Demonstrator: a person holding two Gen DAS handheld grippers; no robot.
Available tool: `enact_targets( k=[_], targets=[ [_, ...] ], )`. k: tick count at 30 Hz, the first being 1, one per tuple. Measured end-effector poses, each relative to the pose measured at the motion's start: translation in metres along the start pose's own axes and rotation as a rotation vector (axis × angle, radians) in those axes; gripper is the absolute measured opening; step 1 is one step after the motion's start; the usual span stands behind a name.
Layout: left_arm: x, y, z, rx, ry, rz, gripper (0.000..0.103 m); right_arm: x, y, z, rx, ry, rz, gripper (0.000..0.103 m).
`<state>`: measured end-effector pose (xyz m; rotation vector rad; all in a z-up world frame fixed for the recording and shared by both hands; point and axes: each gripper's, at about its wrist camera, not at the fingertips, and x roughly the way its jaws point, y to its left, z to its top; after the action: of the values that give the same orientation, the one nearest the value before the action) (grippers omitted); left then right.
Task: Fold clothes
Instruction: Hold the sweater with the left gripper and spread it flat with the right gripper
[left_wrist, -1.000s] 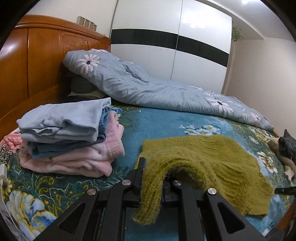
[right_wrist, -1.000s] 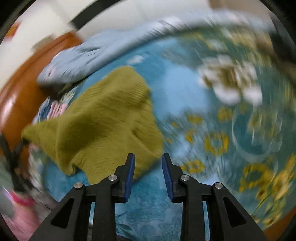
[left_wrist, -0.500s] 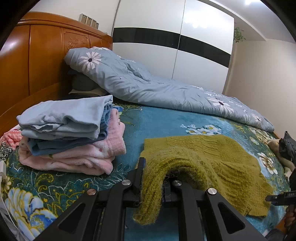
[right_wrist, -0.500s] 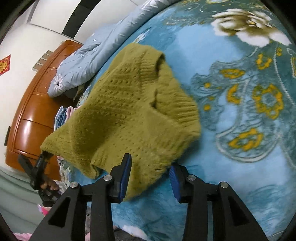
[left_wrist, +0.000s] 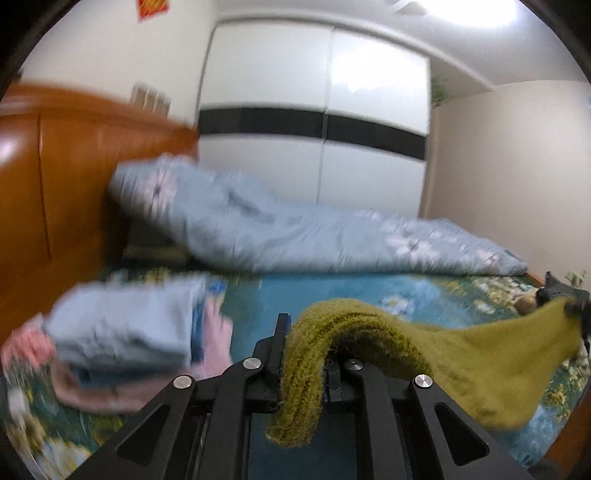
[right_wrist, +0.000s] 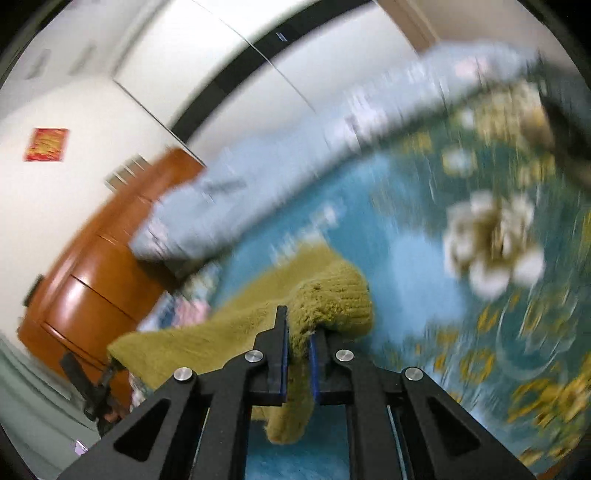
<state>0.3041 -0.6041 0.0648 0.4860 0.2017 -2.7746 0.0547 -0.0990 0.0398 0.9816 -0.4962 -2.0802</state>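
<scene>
An olive-green knit sweater (left_wrist: 491, 362) hangs lifted above the teal floral bedspread (left_wrist: 332, 291), stretched between both grippers. My left gripper (left_wrist: 304, 354) is shut on one thick edge of it, which droops down between the fingers. My right gripper (right_wrist: 297, 347) is shut on the opposite corner of the sweater (right_wrist: 332, 295); it shows small at the right edge of the left wrist view (left_wrist: 569, 306). The left gripper shows at the lower left of the right wrist view (right_wrist: 92, 380). Both views are motion-blurred.
A stack of folded clothes (left_wrist: 125, 332), light blue over pink, lies left on the bed. A blue floral duvet (left_wrist: 295, 236) is bunched along the far side. A wooden headboard (left_wrist: 55, 177) stands left, a white wardrobe (left_wrist: 317, 140) behind.
My right gripper has closed on the sweater's corner. Both grippers have lifted, raising the sweater off the bed and stretching it between them.
</scene>
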Motion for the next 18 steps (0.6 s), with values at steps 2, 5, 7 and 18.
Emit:
enact_targets(
  k=[2,5,7,18],
  targets=[
    [-0.011,-0.005,0.019,0.031,-0.05,-0.017,0.014,-0.022,0.019,0.021,-0.043,-0.069,0.023,0.009],
    [-0.002,-0.007,0.048,0.04,-0.076,-0.061,0.014,-0.037,0.035,0.052,-0.091,-0.111,0.015,0.009],
    [0.016,-0.008,0.064,0.048,-0.065,-0.083,0.014,-0.046,0.047,0.073,-0.124,-0.139,0.01,0.009],
    [0.093,-0.034,0.189,0.072,-0.103,-0.031,0.013,0.009,0.059,0.172,-0.17,-0.162,-0.02,0.009]
  ],
)
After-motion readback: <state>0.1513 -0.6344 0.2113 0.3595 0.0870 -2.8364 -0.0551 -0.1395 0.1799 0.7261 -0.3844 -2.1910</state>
